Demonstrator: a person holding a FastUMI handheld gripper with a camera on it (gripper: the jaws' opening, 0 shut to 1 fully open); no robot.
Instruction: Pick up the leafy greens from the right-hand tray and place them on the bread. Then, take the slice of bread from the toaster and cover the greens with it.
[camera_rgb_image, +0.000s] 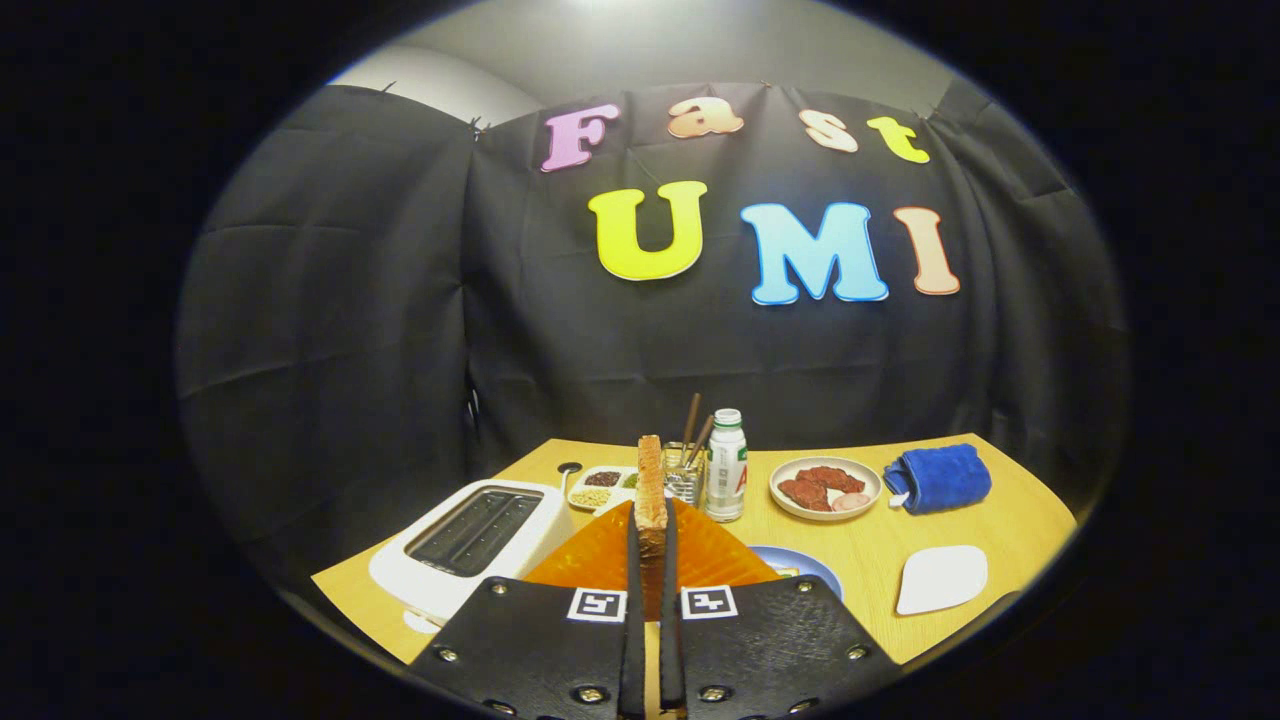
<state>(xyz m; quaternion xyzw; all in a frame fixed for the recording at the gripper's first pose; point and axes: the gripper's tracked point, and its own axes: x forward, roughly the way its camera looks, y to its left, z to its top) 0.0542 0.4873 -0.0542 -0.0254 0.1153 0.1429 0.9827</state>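
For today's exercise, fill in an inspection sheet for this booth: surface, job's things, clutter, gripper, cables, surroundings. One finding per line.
Surface: wooden table.
Job's things: bread slice held upright on edge between the fingers; white toaster beside them with empty slots; blue plate just beyond; greens hidden.
Clutter: bottle, meat plate, blue towel, white tray, divided dish, chopstick glass.
Gripper: gripper shut on the bread.
Cables: nothing seen.
Surroundings: black cloth wall.

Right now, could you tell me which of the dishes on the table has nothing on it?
The white dish, right of the fingers, which are shut on the bread slice; the plate beside the blue towel holds meat.
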